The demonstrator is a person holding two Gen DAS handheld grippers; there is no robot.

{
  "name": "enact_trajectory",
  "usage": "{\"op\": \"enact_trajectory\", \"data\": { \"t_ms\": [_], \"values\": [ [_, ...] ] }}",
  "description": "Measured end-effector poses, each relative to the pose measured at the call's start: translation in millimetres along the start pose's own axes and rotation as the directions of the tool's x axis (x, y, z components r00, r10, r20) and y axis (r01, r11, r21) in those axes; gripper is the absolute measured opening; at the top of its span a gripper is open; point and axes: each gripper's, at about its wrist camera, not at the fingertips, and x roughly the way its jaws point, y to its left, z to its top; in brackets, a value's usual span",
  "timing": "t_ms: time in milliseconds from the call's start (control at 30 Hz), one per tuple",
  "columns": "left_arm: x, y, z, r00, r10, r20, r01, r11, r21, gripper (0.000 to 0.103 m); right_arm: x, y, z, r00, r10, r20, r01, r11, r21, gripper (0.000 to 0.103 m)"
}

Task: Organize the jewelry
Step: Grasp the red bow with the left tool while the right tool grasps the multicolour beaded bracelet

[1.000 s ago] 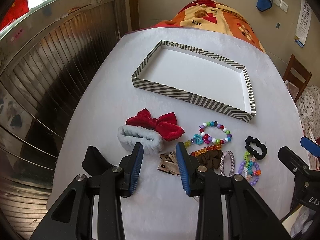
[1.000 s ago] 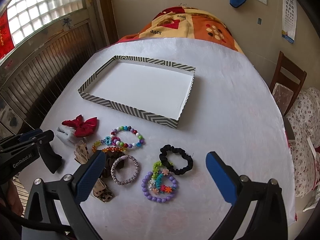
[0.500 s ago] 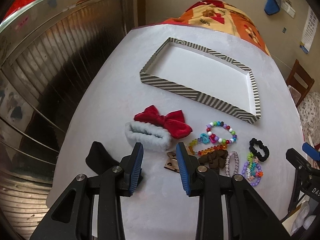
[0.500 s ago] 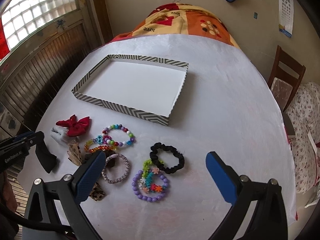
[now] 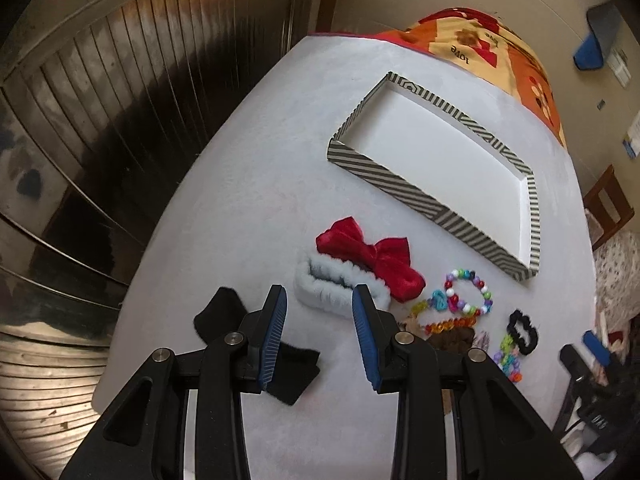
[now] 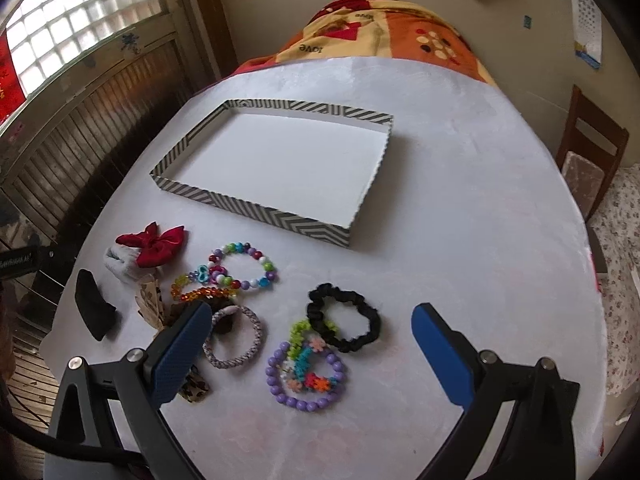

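Fluffy white fabric is being lined up — the white scrunchie with the red bow [image 5: 340, 286] is lying just ahead of the left gripper [image 5: 318, 320], long axis crosswise to the parted, empty fingers. Nothing is being held by the wide-open right gripper [image 6: 312, 354] either — the striped tray [image 5: 440, 208] is being left empty beyond.

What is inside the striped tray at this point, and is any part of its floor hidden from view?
The striped tray holds nothing: its white floor is bare. In the right wrist view, only a thin strip of floor behind the near wall is hidden. All the jewelry lies outside it.
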Motion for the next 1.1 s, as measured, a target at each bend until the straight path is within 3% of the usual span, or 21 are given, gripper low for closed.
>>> {"op": "enact_trajectory", "data": {
  "t_ms": [233,400,533,867,900,967,1067,1100],
  "values": [
    [27,-11,32,0.999,-0.011,-0.050,0.011,1.000,0.006,0.015,31,15,15,0.999,0.032,-0.026,-0.033,0.999,-0.041,0.097],
    [61,-15,54,0.992,0.001,-0.127,0.003,0.999,0.032,0.015,55,25,24,0.997,0.040,-0.065,-0.044,0.996,-0.071,0.097],
    [90,-14,60,0.977,-0.026,-0.211,0.030,0.999,0.014,0.015,71,31,29,0.995,0.037,-0.096,-0.046,0.995,-0.094,0.097],
    [126,-14,59,0.948,-0.052,-0.315,0.055,0.999,-0.002,0.015,101,35,35,0.988,0.037,-0.150,-0.053,0.994,-0.100,0.096],
    [130,-14,58,0.942,-0.057,-0.330,0.059,0.998,-0.004,0.015,104,36,34,0.987,0.037,-0.156,-0.053,0.993,-0.101,0.093],
    [128,-18,58,0.948,-0.054,-0.313,0.063,0.998,0.021,0.015,109,36,33,0.984,0.042,-0.173,-0.059,0.994,-0.096,0.085],
    [128,-22,58,0.953,-0.063,-0.297,0.076,0.997,0.032,0.000,118,35,31,0.980,0.051,-0.194,-0.070,0.994,-0.089,0.071],
    [127,-24,58,0.954,-0.060,-0.293,0.076,0.996,0.044,0.000,121,36,31,0.978,0.055,-0.199,-0.074,0.993,-0.090,0.065]
  ]
}}
